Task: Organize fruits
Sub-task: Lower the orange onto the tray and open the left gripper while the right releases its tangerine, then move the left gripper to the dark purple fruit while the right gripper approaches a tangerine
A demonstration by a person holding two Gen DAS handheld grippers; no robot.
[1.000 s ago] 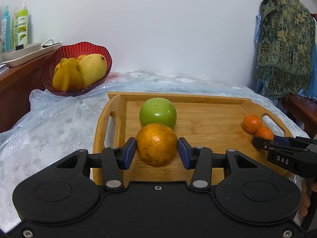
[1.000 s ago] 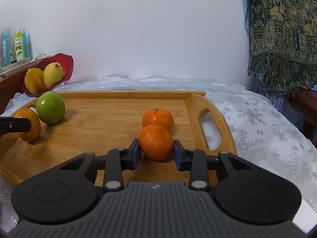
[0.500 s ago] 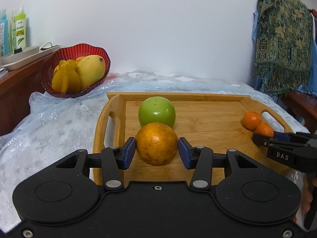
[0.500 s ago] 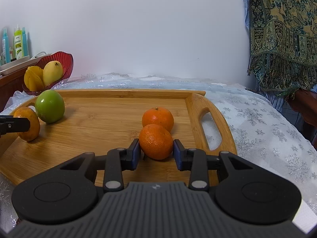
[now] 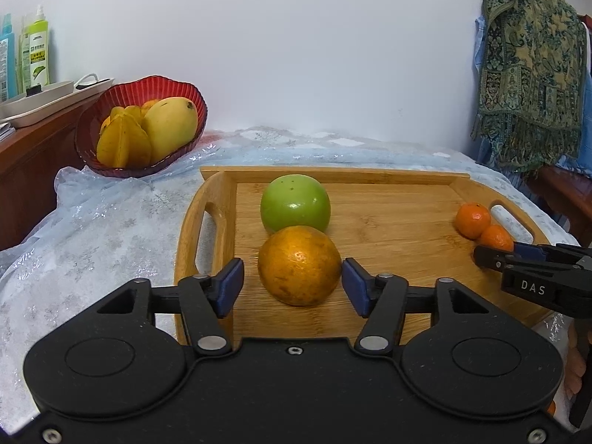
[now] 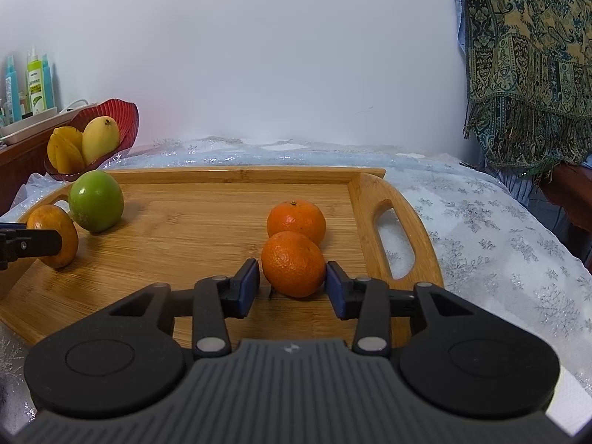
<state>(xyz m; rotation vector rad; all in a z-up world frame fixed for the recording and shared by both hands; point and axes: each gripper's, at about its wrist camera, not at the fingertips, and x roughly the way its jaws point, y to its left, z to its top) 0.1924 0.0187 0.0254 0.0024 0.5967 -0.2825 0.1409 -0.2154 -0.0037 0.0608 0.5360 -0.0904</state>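
Fruits sit in two pairs on the wooden tray point(image 5: 388, 218), so the sorting looks close to done, judging by how they lie

Left wrist view: the left gripper point(image 5: 292, 285) has its jaws opening, blue pads clear of the large orange point(image 5: 299, 265) that rests on the tray between them, a gap showing on each side. Just behind it, touching or nearly so, stands the green apple point(image 5: 295, 203). Near the tray's far handle lie the two mandarins, the rear mandarin point(image 5: 472, 219) in plain sight and the front one half hidden by the right gripper's fingers. Only this view gives a full look into the red bowl point(image 5: 88, 140) on the cloth beyond the tray, with a mango point(image 5: 170, 125) and a starfruit point(image 5: 124, 142) still in it; whether those are meant to be moved I cannot tell

Right wrist view: the right gripper point(image 6: 292, 286) is also opening, the front mandarin point(image 6: 293, 263) set down between its pads; the left pad stands off, the right pad sits very close. This view alone shows that the two mandarins touch, and that the tray's middle is bare
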